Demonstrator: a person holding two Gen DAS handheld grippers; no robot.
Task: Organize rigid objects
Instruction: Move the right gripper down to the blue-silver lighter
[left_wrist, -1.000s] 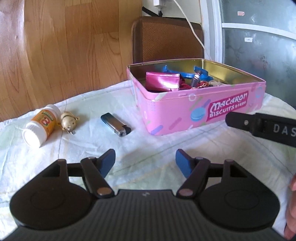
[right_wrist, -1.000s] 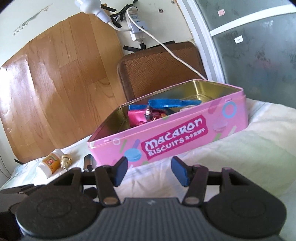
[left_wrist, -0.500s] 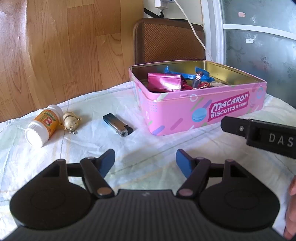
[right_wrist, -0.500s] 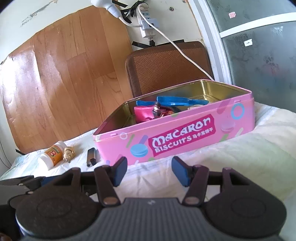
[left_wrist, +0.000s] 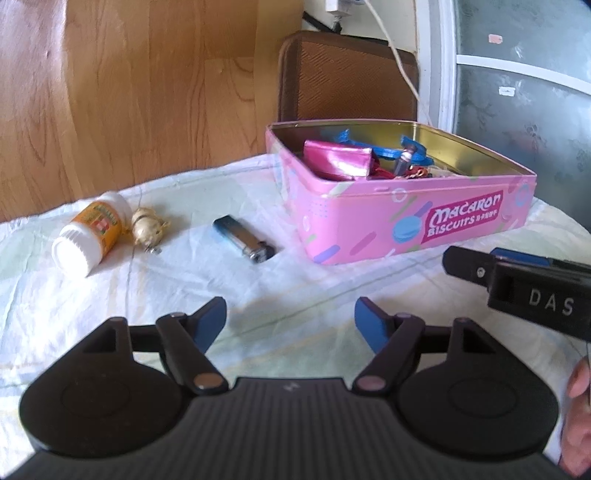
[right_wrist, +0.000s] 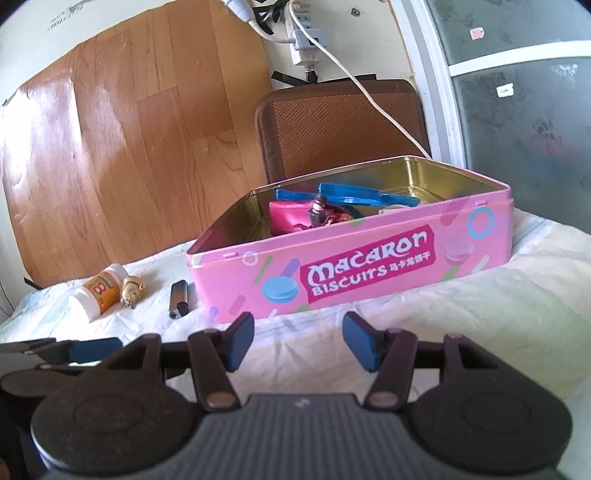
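Observation:
An open pink biscuit tin (left_wrist: 369, 221) (right_wrist: 369, 266) stands on the cloth-covered table and holds a magenta pouch (left_wrist: 338, 159), blue plastic pieces and small items. Left of it lie a silver-blue lighter (left_wrist: 243, 243) (right_wrist: 180, 299), a gold trinket (left_wrist: 147, 230) (right_wrist: 131, 291) and a white pill bottle (left_wrist: 90, 232) (right_wrist: 98, 293) on its side. My left gripper (left_wrist: 290, 321) is open and empty, above the cloth in front of the lighter. My right gripper (right_wrist: 298, 339) is open and empty, in front of the tin; it shows at the right of the left wrist view (left_wrist: 517, 284).
A brown chair back (left_wrist: 347, 77) stands behind the tin, with a white cable (right_wrist: 369, 96) hanging over it from a wall socket. A wooden panel (right_wrist: 129, 147) leans against the wall at left. A frosted glass door (right_wrist: 517, 110) is at right.
Both grippers have drawn back and shifted slightly; the tin and loose items sit a little further right and lower in the views. Both stay open and empty.

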